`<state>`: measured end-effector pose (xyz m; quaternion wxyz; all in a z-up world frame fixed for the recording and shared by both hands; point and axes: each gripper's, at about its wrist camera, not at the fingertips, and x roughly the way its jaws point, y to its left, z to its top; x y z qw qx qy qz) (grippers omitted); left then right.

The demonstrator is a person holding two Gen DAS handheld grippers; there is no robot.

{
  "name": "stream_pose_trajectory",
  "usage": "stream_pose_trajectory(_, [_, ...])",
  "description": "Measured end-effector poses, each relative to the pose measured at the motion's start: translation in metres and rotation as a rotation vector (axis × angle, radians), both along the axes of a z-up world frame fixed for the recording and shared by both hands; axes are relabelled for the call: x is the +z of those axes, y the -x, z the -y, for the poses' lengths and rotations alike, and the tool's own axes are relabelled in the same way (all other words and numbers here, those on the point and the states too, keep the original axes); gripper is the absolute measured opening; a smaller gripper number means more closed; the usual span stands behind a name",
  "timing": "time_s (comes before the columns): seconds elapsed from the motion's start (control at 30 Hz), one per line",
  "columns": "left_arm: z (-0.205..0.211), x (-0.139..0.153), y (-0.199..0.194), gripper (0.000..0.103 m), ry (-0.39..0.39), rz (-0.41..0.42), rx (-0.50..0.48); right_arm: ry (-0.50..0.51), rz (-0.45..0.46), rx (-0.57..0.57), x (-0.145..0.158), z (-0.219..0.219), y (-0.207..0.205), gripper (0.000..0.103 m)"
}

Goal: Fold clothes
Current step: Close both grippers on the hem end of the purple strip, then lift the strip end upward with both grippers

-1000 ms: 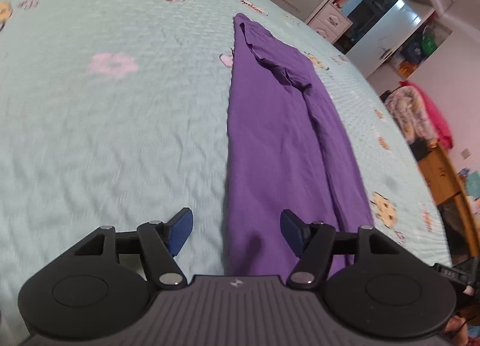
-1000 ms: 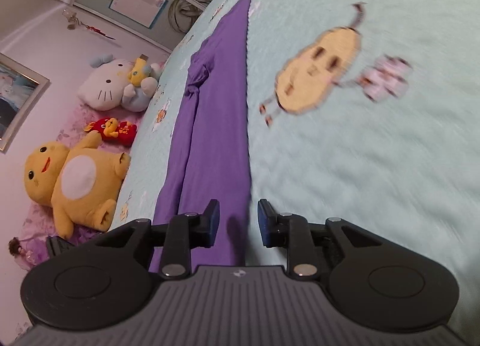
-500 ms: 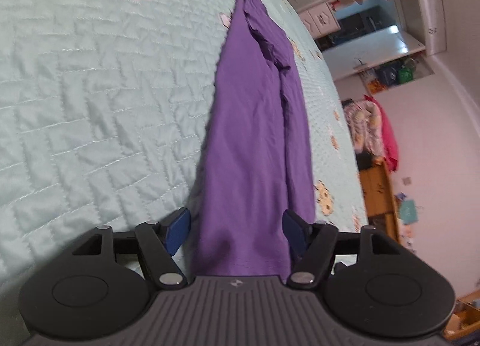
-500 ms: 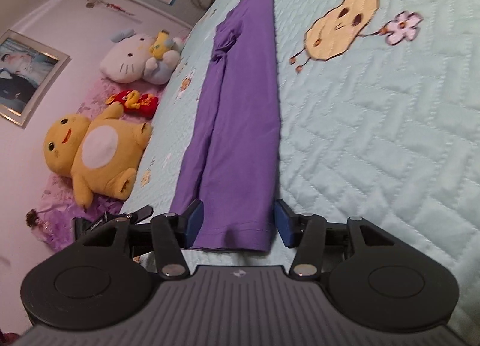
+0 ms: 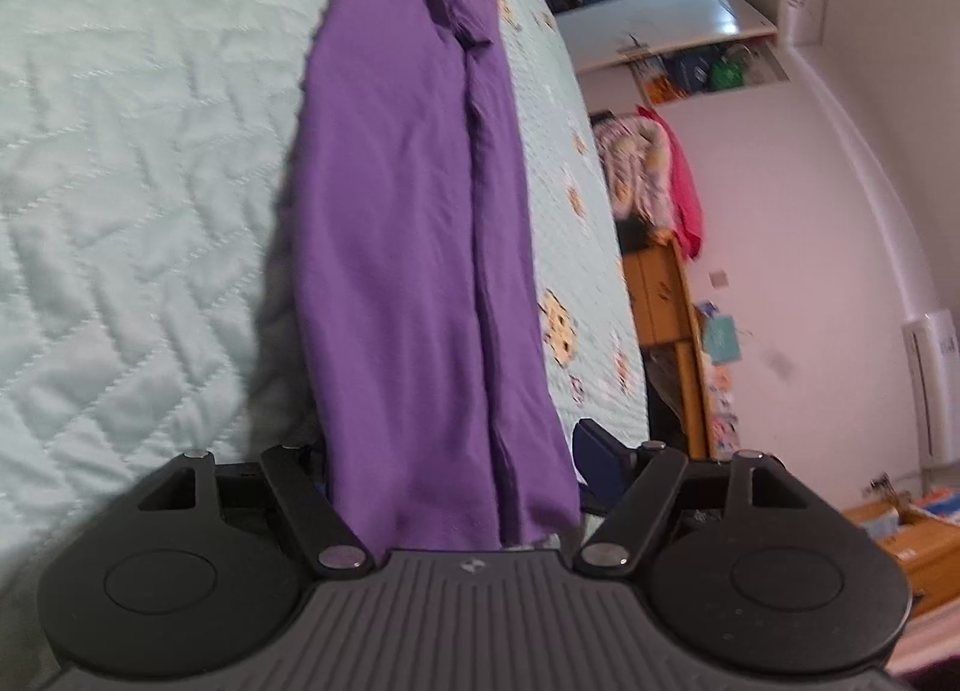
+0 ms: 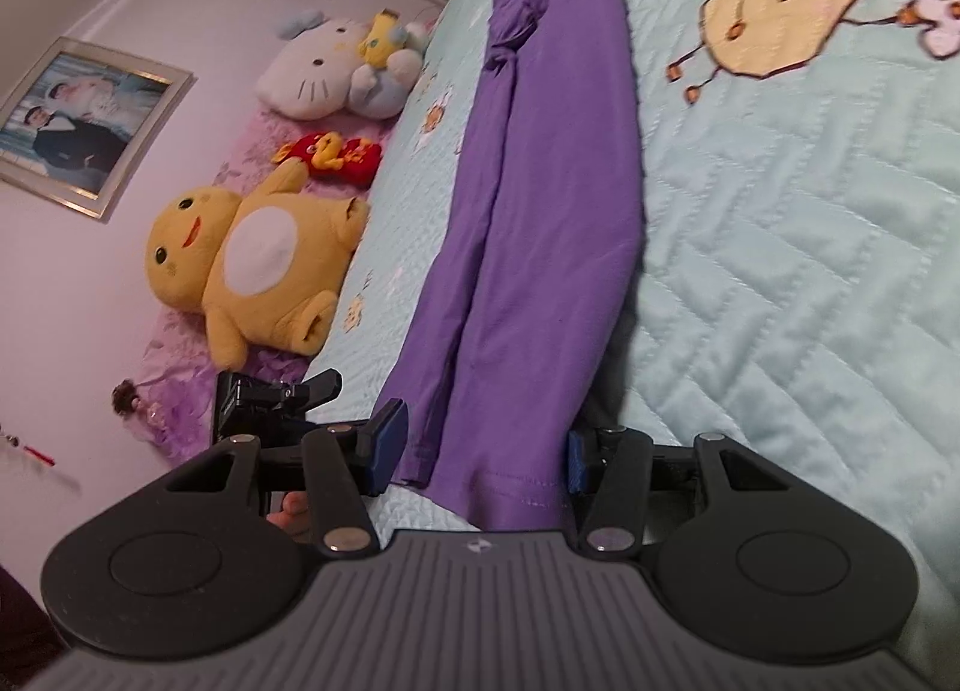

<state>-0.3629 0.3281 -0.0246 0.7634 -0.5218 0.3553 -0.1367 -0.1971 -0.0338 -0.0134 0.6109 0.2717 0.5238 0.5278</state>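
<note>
Step in hand: both grippers sit at the near hem of a long purple garment point(image 5: 414, 247), each about to take one corner. This looks like the start of a lengthwise fold.
Next move, as a judgement: close on the hem corners, lift them together, and carry the near end up toward the far end so the strip halves evenly.
Left gripper point(image 5: 450, 475): fingers wide apart, not clamped. The hem runs between them; the blue right finger point(image 5: 600, 460) stands just beside the cloth's right edge, and the left finger is hidden behind the cloth.
Right gripper point(image 6: 483, 454): fingers also spread, with the stitched hem lying between the two blue pads. Nothing is pinched yet.
Garment point(image 6: 528, 223): already folded into a narrow strip, it lies flat on the bed and stretches away from the grippers, with a bunched part at the far end.
Bed point(image 5: 132, 199): a pale green quilted cover with cartoon prints carries the garment.
Risk: if one corner is missed, the layers may slide apart.
Far left of the right view: a yellow plush toy point(image 6: 252, 265) and a white cat plush point(image 6: 318, 70) lie beside the bed.
Far right of the left view: wooden furniture point(image 5: 660, 295), blurred.
</note>
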Motion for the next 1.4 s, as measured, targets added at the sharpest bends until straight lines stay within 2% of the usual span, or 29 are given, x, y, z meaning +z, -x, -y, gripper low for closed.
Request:
stream_pose_trajectory(0.13, [0.000,-0.001,-0.002,0.072,0.015,-0.006,-0.019,-0.017,0.006,0.033,-0.001,-0.003,0.000,0.050])
stream_pose_trajectory(0.2, [0.004,0.000,-0.003,0.061,-0.006,-0.020,-0.033,-0.004,0.019,0.048,-0.001,-0.004,0.000,0.043])
stream_pose_trajectory(0.23, [0.008,0.001,-0.004,0.059,-0.025,-0.027,-0.045,0.012,0.034,0.056,-0.001,-0.004,0.000,0.038])
stream_pose_trajectory(0.3, [0.015,0.004,-0.005,0.058,-0.062,-0.033,-0.063,0.033,0.052,0.066,0.000,-0.005,0.001,0.032])
stream_pose_trajectory(0.43, [0.022,0.007,-0.009,0.055,-0.100,-0.045,-0.064,0.063,0.054,0.052,-0.004,-0.006,0.001,0.014])
stream_pose_trajectory(0.47, [0.023,0.007,-0.010,0.047,-0.109,-0.055,-0.061,0.064,0.054,0.048,-0.005,-0.005,0.002,0.012])
stream_pose_trajectory(0.5, [0.023,0.007,-0.010,0.033,-0.118,-0.066,-0.058,0.064,0.054,0.045,-0.005,-0.005,0.002,0.012])
stream_pose_trajectory(0.57, [0.021,0.003,-0.007,0.012,-0.127,-0.095,-0.057,0.064,0.054,0.039,-0.005,-0.004,0.003,0.011])
stream_pose_trajectory(0.6, [0.021,0.001,-0.005,0.009,-0.128,-0.099,-0.055,0.064,0.058,0.038,-0.005,-0.004,0.003,0.011])
stream_pose_trajectory(0.73, [0.022,0.004,-0.001,0.004,-0.140,-0.085,-0.038,0.068,0.100,0.042,0.000,-0.005,0.006,0.010])
stream_pose_trajectory(1.13, [0.029,0.029,0.011,0.003,-0.201,-0.012,-0.005,0.045,0.223,0.042,0.026,0.001,0.013,0.005])
stream_pose_trajectory(1.4, [0.029,0.033,0.030,0.003,-0.180,0.011,0.014,0.008,0.260,0.051,0.041,0.011,0.023,0.005])
